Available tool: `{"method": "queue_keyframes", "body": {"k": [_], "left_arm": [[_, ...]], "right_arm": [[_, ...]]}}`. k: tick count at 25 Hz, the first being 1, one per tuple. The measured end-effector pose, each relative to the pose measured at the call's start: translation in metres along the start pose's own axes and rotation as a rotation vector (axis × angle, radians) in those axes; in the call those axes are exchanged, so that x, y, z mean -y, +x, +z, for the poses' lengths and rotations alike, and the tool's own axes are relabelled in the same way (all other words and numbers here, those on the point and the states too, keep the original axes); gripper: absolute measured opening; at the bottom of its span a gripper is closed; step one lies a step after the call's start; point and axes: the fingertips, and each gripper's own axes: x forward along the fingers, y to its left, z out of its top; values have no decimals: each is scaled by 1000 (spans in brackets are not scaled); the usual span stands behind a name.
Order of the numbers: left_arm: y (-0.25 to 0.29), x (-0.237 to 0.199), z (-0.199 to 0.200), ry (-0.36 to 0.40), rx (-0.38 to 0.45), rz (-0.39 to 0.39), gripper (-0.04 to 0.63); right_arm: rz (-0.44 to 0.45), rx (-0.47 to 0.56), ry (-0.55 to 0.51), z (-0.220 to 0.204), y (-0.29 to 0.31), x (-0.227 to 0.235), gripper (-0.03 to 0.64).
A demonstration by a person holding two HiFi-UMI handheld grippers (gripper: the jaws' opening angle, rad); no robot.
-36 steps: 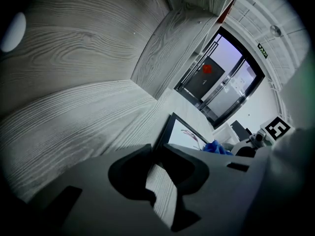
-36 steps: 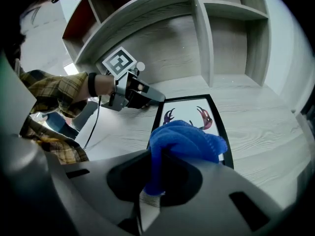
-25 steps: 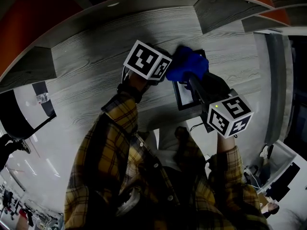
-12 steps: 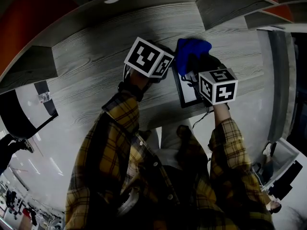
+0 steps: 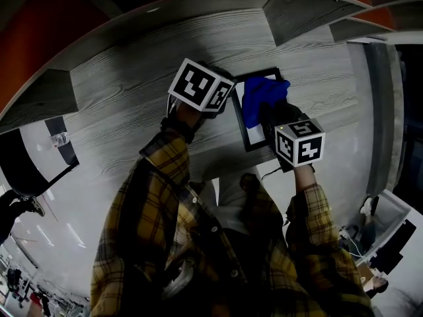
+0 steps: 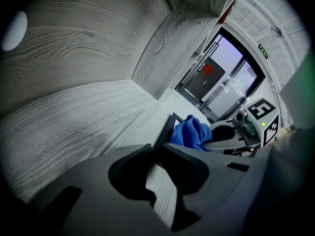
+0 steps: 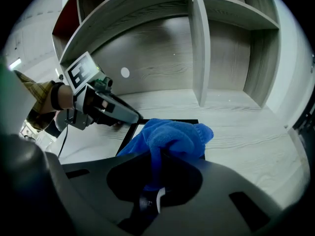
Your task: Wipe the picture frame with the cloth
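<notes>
Blue terry cloth (image 7: 170,134), soft and floppy, weighs basically nothing, so my guess is it only wipes well if you keep it bunched into a fat pad and push down through it. Right now the right gripper (image 7: 156,154) has its jaws closed on a fold of it. The rest puffs out in front and sits on top of the picture frame (image 5: 253,136).

That frame is lying flat on the grey wood-grain shelf (image 5: 132,91), right in front of the person. It's a thin black border around a pale middle. It looks stiff but light, and I'd bet it slides around on that smooth surface the second you rub it. If there's glass in it, go easy. The border is the place to grab it, not the middle.

That's pretty much what the left gripper (image 6: 153,149) is doing. Its jaws are nearly together and look to be pinching the frame's left edge near a corner, pinning it down. Cloth and left gripper sit close but apart.
</notes>
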Motion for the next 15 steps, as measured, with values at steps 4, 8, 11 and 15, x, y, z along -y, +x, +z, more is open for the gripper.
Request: {"method": "queue_keyframes", "body": {"k": [4,8,11,15], "left_arm": [[0,0,0,-1,-1,-2,74],[0,0,0,-3,-3,-3,72],[-1,0,0,-4,-3,-2,74],[0,0,1,-2,-2,-4,72]], "right_arm": [[7,-29,23,-19,-14,-6,48],[22,-56,40,-38,-28,-15,48],[25,-68,66,-57,-40,-18,48],[17,-65,88,-67,-59,-20,48]]}}
